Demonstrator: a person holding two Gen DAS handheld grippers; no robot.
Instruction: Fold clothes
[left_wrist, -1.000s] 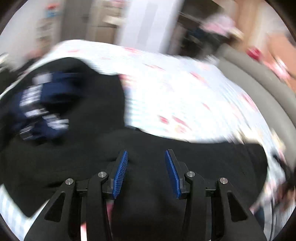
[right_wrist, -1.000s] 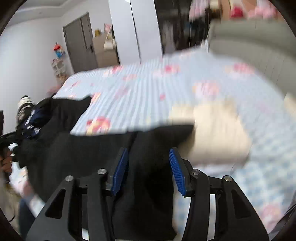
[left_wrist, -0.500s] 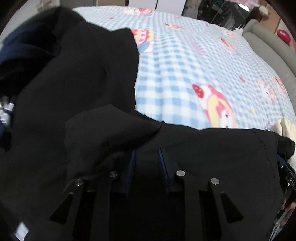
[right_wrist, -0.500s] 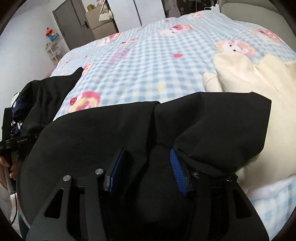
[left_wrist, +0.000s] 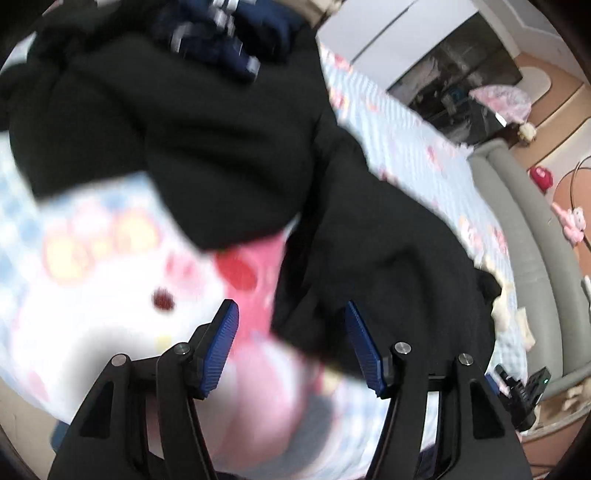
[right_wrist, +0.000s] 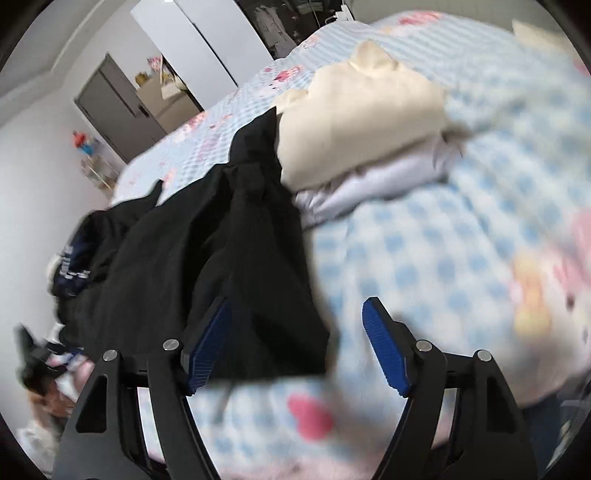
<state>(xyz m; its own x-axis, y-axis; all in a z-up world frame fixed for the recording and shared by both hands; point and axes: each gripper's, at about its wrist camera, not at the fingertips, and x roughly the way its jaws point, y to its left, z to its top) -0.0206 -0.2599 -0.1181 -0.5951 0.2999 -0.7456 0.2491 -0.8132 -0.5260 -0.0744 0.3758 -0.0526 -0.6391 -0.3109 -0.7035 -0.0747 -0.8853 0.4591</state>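
Since the black garment (left_wrist: 229, 155) is soft, limp and light, it wants taking by a hem corner, not mid-cloth. It lies rumpled on the checked bed (right_wrist: 424, 258). Left gripper (left_wrist: 291, 347) and right gripper (right_wrist: 295, 343) point steeply down, jaws just opened, cloth between them unpinched.

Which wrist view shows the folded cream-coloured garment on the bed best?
The right wrist view: the folded cream-coloured garment lies in full sight on pale lilac clothing, beside the black garment. The left wrist view shows only a small, blurred cream scrap past the black garment's edge.
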